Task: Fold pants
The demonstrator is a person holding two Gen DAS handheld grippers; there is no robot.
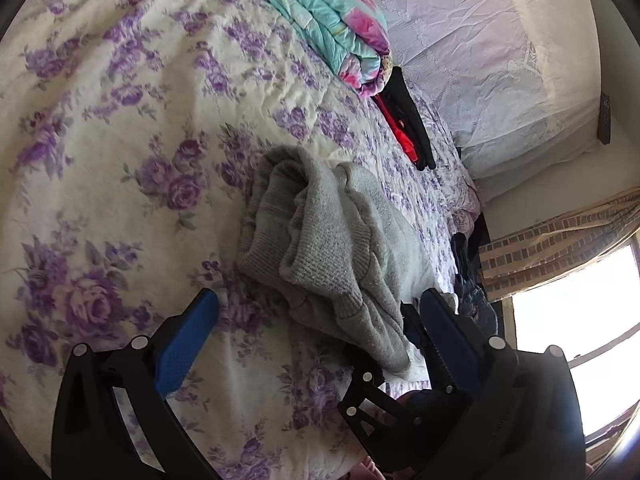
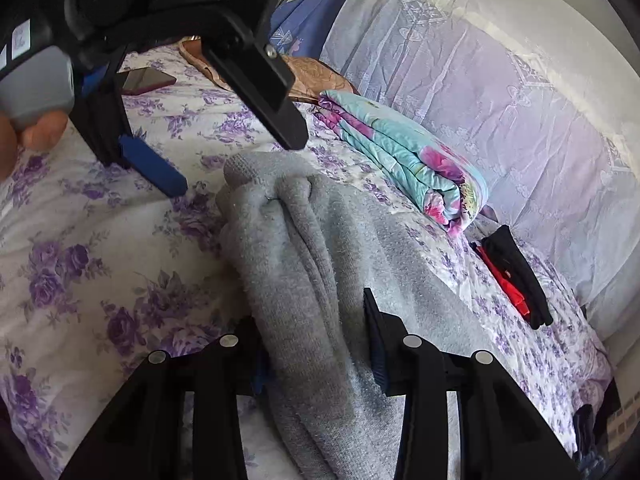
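The grey pants point(image 2: 316, 264) are bunched on the bed point(image 2: 100, 240); one fold is clamped by the right tongs point(image 2: 320, 344), while the left tongs point(image 1: 320, 308) are spread wide beside them.

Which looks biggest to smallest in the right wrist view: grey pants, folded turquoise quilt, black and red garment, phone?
1. grey pants, though nearest the camera
2. folded turquoise quilt
3. black and red garment
4. phone, partly hidden, so unsure
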